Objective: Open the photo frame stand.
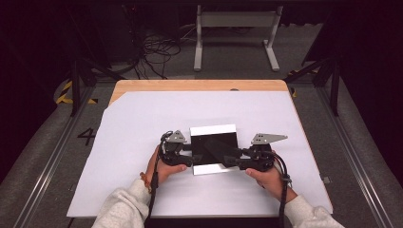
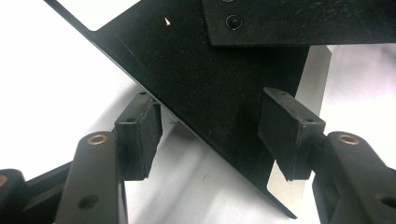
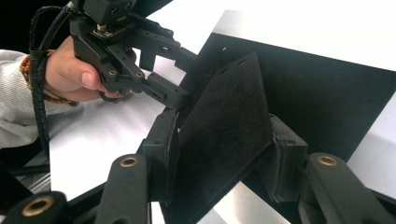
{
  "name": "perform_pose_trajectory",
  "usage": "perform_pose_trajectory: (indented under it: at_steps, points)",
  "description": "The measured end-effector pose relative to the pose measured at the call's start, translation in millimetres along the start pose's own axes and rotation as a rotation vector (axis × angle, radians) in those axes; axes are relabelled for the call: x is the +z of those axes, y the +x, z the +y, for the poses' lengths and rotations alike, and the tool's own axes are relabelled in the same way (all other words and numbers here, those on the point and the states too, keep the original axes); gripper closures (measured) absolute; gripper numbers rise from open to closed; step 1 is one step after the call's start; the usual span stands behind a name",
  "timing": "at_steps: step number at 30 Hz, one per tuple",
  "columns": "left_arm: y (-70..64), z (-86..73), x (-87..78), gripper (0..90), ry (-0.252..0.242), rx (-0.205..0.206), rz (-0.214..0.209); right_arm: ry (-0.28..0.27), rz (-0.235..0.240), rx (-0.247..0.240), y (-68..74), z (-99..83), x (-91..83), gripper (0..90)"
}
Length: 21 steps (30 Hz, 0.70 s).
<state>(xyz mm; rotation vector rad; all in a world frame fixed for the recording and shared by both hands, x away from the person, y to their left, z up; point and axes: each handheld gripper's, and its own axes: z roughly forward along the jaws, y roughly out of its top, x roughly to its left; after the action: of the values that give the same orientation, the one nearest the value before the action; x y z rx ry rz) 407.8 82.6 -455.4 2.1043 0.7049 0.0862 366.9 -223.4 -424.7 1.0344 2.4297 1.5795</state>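
Both grippers are matt black: the left gripper point(image 1: 189, 153) and right gripper point(image 1: 227, 160) each carry a grey three-cornered plate on top, brass-ringed pivots and blocky rubber pads point(image 2: 285, 130). A black ribbed cable point(image 3: 41, 107) trails beside the light grey sleeve point(image 1: 124, 209), near a beaded bracelet point(image 3: 29, 74)

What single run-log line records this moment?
left claw: open, straddling black sheet edge | right claw: shut on black flap, raised off sheet | surface: white table cover
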Motion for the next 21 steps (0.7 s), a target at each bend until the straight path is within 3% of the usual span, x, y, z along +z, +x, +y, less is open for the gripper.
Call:
perform_pose_trajectory:
  at_steps: [5, 21]
  points:
    - [1.7, 3.3, -8.4, 47.8, -0.037, 0.023, 0.042, -0.017, -0.002, -0.011, 2.7, 0.9, 0.3, 58.4]
    - [7.7, 4.9, -22.3, 53.6, -0.114, 0.024, 0.056, -0.035, 0.020, -0.005, 3.8, 0.8, 2.6, 65.9]
